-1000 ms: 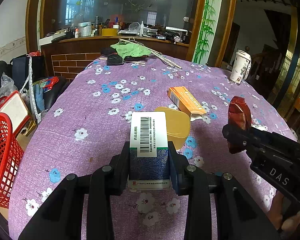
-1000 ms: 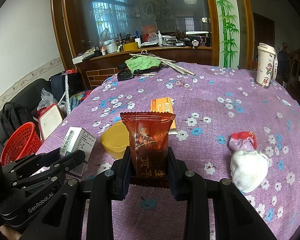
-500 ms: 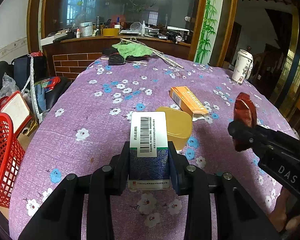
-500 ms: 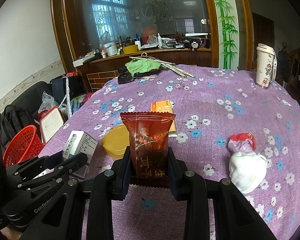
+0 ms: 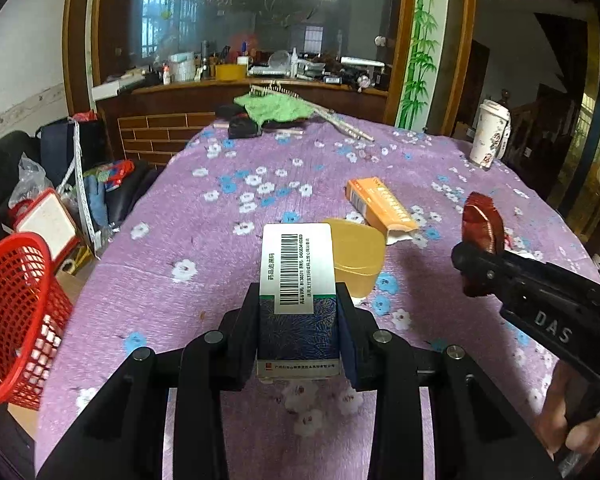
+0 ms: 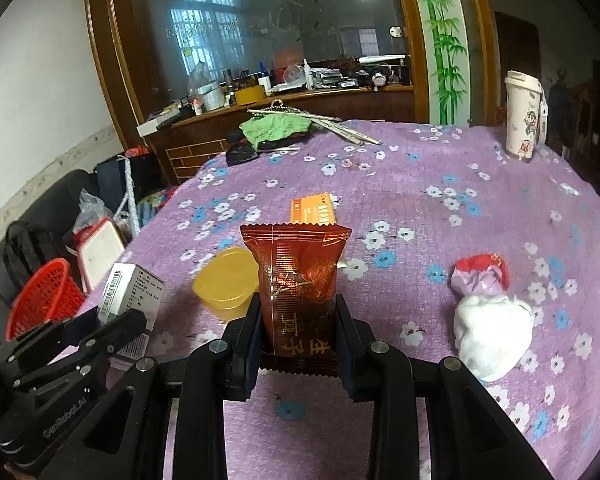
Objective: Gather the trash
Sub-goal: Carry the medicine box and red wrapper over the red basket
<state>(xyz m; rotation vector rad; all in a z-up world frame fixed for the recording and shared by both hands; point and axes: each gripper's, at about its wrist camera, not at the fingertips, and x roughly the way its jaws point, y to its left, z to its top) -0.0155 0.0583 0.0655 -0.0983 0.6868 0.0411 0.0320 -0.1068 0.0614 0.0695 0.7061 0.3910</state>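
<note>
Left gripper [image 5: 298, 334]: closed on medicine box [image 5: 298, 280], barcode label up, held above the near part of the table [image 5: 172, 240].
Right gripper [image 6: 298, 340]: closed on red snack wrapper [image 6: 298, 280], upright between the pads, also above the table's near part.
Yellow container [image 6: 224, 284]: on the purple floral cloth, near the middle, just beyond both grippers.
Orange box [image 5: 380, 206]: lying flat, just behind the yellow container.
White wad [image 6: 492, 336]: toward the near right edge, touching crumpled pink-and-red wrapper [image 6: 480, 276] behind it.
Patterned cup [image 6: 522, 116]: upright, far right edge.
Green cloth [image 5: 272, 106]: far edge.
Red basket [image 5: 16, 316]: off the table's left edge, lower than the tabletop.
</note>
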